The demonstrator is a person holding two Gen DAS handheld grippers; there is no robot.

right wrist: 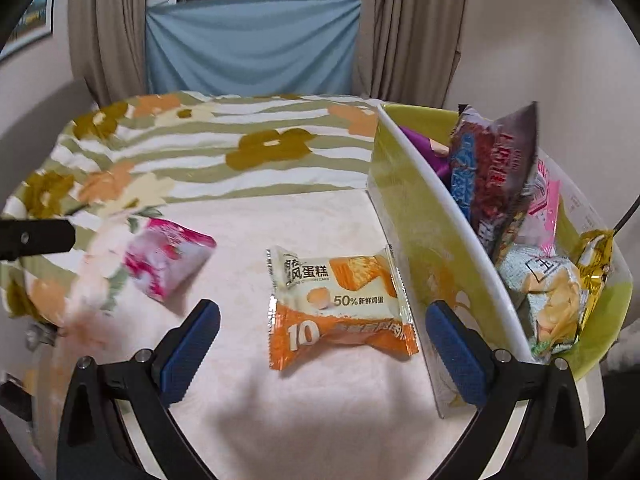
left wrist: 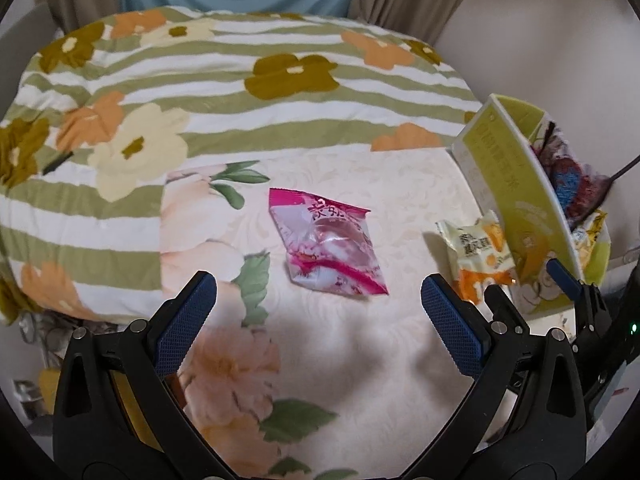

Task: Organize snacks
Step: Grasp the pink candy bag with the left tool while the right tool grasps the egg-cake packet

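A pink and clear snack packet (left wrist: 330,242) lies on the cream floral blanket, just beyond my open, empty left gripper (left wrist: 318,300). It also shows in the right wrist view (right wrist: 168,258). An orange and white cake packet (right wrist: 338,306) lies flat between the fingers of my open, empty right gripper (right wrist: 322,336); it shows in the left wrist view (left wrist: 478,256) too. A yellow-green box (right wrist: 416,236) stands at the right, holding several snack packets (right wrist: 496,176). The right gripper's fingers (left wrist: 564,280) show beside the box in the left wrist view.
A green-striped flowered quilt (left wrist: 240,80) is bunched up behind the snacks. Beige curtains (right wrist: 404,28) and a blue cloth (right wrist: 252,48) hang at the back. A black cable (right wrist: 628,212) runs past the box's right side.
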